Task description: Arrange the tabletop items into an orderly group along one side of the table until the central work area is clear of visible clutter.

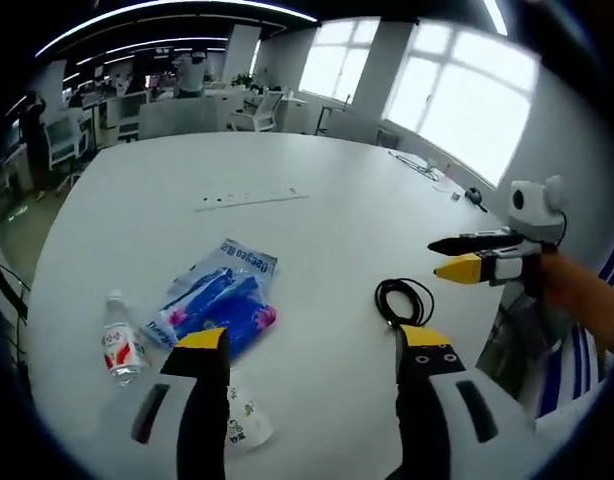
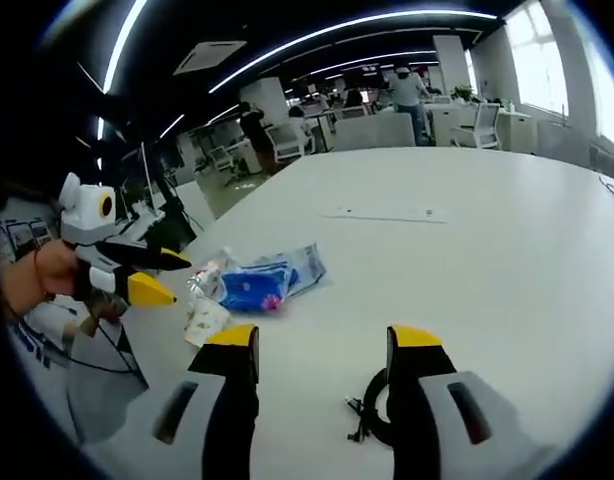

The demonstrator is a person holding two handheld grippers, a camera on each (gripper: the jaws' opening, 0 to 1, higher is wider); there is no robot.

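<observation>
A blue and pink plastic packet [image 1: 222,300] lies on the white table [image 1: 317,180], with a small water bottle [image 1: 120,345] to its left and a small white sachet [image 1: 245,420] nearer to me. A coiled black cable [image 1: 402,300] lies just beyond my right jaw. My left gripper [image 1: 314,345] is open above the table, holding nothing. My right gripper [image 1: 465,257] enters from the right. In the right gripper view, my right gripper [image 2: 324,345] is open and empty, with the cable [image 2: 372,415] between its jaws below. The packet [image 2: 262,283], the sachet [image 2: 205,320] and my left gripper [image 2: 159,275] lie to the left.
A thin white strip [image 1: 252,198] lies flat farther along the table, also the strip [image 2: 387,213] in the right gripper view. Office chairs and desks [image 1: 147,110] stand beyond the far edge. Cables [image 1: 427,168] lie near the window side. A person's hand [image 2: 42,275] holds the left gripper.
</observation>
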